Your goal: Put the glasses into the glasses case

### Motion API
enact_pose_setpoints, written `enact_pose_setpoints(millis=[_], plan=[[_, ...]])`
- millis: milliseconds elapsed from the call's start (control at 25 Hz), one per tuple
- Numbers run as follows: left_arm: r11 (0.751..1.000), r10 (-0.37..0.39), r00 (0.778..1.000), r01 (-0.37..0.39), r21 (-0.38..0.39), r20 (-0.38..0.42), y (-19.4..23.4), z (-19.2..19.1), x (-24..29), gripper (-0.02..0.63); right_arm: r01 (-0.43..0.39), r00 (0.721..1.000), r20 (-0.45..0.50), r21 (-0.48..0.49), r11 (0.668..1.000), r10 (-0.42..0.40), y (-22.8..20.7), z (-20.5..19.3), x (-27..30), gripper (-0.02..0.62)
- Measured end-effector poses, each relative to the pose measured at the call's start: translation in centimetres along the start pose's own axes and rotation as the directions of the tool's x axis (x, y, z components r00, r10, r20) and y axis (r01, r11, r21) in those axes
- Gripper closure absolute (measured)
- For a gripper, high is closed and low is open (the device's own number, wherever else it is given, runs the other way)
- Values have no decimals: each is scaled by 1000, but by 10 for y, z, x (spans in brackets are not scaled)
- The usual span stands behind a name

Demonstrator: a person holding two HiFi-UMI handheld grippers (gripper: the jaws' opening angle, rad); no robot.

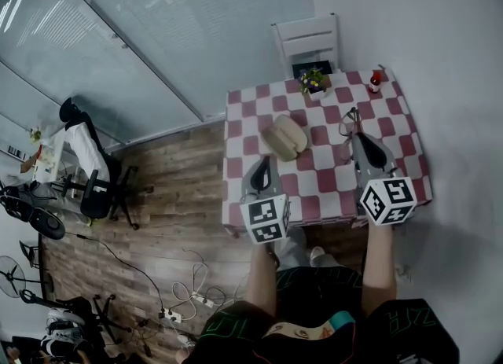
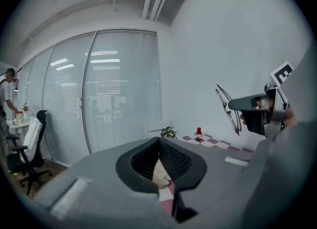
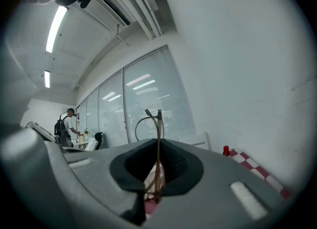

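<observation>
Right gripper (image 1: 354,133), clamped on the folded glasses (image 1: 350,119) above the checkered table (image 1: 397,123), should carry them level toward the beige glasses case (image 1: 284,136) beside the left gripper (image 1: 265,166), jaws together, empty.

On the red-and-white checked table (image 1: 401,130), centre right of the frame, the beige oval glasses case (image 1: 284,136) lies in the middle, the thin-framed glasses (image 1: 346,124) in the right tool (image 1: 355,134) to its right, a small potted plant (image 1: 314,81) and red bottle (image 1: 375,81) above, a white chair (image 1: 308,40) beyond.
</observation>
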State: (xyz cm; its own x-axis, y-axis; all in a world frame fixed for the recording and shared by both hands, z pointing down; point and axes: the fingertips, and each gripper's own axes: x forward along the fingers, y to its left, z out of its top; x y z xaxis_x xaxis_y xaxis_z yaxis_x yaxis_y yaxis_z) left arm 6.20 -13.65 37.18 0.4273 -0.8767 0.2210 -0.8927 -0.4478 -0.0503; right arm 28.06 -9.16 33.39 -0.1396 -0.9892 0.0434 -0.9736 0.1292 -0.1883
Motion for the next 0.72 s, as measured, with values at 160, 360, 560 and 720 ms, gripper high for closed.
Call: enact_pose_setpoints(millis=[160,360,560,720], plan=[[1000,-8,1000,8,2,-17,-2,-3,9,598,-6,1000,-4,5,1000,6,-3,-1,7,577],[1000,-15,999,14,-13,-33,1,-13,20,598,-12,1000,-13,13,1000,12,-5,-6,21,577],[1000,-3,998,2,-18,-60,10,-20,29,598,-23,999,-27,13,1000,23,-2,-12,34,577],[1000,-2,996,0,-28,-90,15,-30,35,598,-33,999,-43,20,999,34,1,-18,45,576]])
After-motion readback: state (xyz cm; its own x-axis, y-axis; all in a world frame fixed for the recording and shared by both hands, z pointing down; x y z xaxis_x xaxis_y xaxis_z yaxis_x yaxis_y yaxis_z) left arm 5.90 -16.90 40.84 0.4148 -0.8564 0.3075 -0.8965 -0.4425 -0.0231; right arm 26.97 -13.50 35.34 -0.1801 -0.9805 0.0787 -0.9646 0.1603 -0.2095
